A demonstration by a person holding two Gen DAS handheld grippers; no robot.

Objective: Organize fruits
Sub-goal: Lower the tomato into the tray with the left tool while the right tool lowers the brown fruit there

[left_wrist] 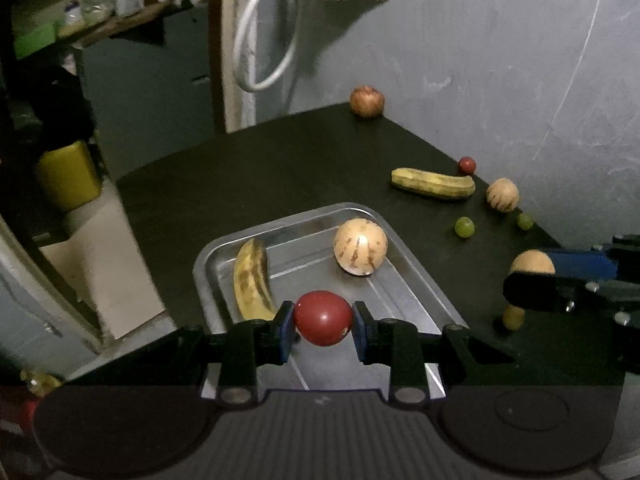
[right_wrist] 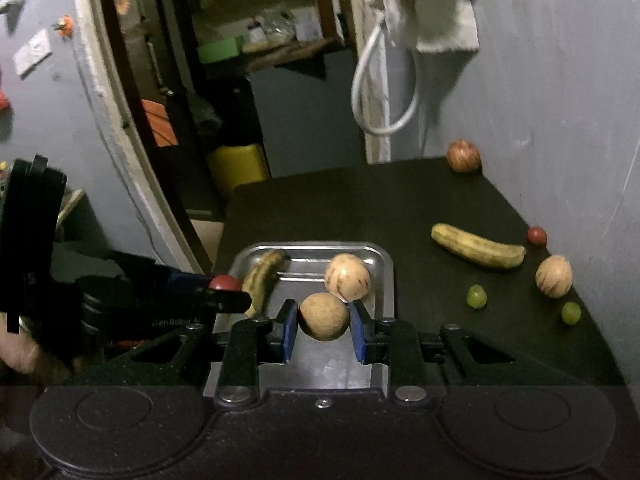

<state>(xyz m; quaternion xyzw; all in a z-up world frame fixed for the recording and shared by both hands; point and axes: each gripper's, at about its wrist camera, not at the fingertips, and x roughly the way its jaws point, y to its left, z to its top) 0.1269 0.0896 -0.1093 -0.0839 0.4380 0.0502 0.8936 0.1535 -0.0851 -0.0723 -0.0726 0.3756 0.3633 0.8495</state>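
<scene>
My left gripper (left_wrist: 323,320) is shut on a red tomato (left_wrist: 322,318) above the near part of the metal tray (left_wrist: 416,280). In the tray lie a banana (left_wrist: 252,280) and a striped tan fruit (left_wrist: 360,252). My right gripper (right_wrist: 323,320) is shut on a brown round fruit (right_wrist: 323,317) over the tray (right_wrist: 380,268); it also shows in the left wrist view (left_wrist: 532,262). On the black table lie a second banana (left_wrist: 432,184), an apple (left_wrist: 367,101), a small red fruit (left_wrist: 467,165), another striped fruit (left_wrist: 502,195) and green grapes (left_wrist: 464,227).
The grey wall (left_wrist: 480,60) borders the table at the back right. A white cable (left_wrist: 260,48) and a cloth hang at the doorframe. A yellow container (left_wrist: 68,174) stands on the floor to the left, past the table's edge. Another grape (left_wrist: 513,317) lies under the right gripper.
</scene>
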